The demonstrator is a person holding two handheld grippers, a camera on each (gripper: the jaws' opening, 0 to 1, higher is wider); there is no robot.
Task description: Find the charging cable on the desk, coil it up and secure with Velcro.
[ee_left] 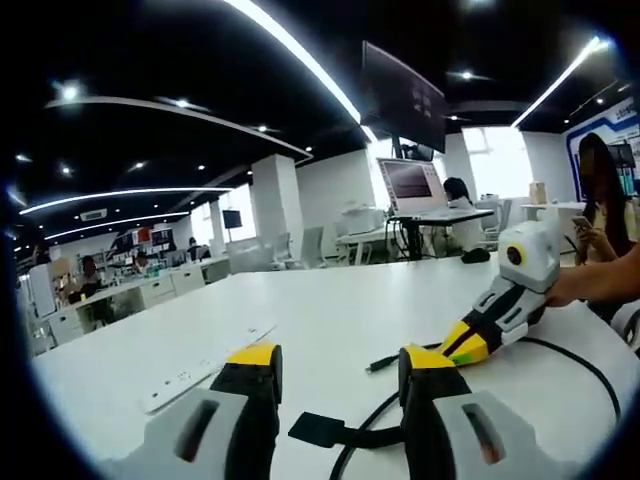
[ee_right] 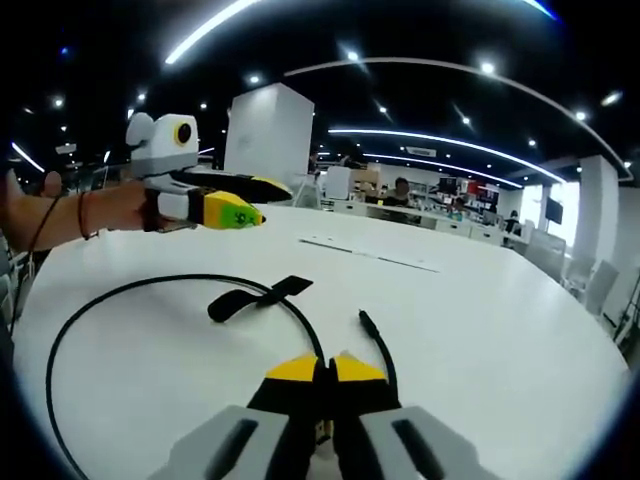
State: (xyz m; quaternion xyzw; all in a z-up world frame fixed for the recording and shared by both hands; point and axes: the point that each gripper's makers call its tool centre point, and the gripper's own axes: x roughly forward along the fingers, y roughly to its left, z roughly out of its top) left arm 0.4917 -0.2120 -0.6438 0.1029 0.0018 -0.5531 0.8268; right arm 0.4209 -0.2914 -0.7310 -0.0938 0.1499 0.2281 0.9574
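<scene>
R gripper [ee_right: 322, 366] pinching cable [ee_right: 130, 290]; L gripper [ee_left: 340, 362] agape.

A big open office under a black ceiling [ee_left: 150, 60] crossed by long curved light strips [ee_left: 300, 55]. White pillars [ee_left: 275, 205] stand among white desks [ee_left: 330, 310]. A dark screen [ee_left: 405, 95] hangs overhead, and bright windows [ee_left: 495, 160] glow beyond.

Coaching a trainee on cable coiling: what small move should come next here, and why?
Probably draw the right tool, which looks shut on the black cable, toward the open left tool to start a loop: the cable lies sprawled in one wide arc, and its Velcro strap lies unfastened.
</scene>
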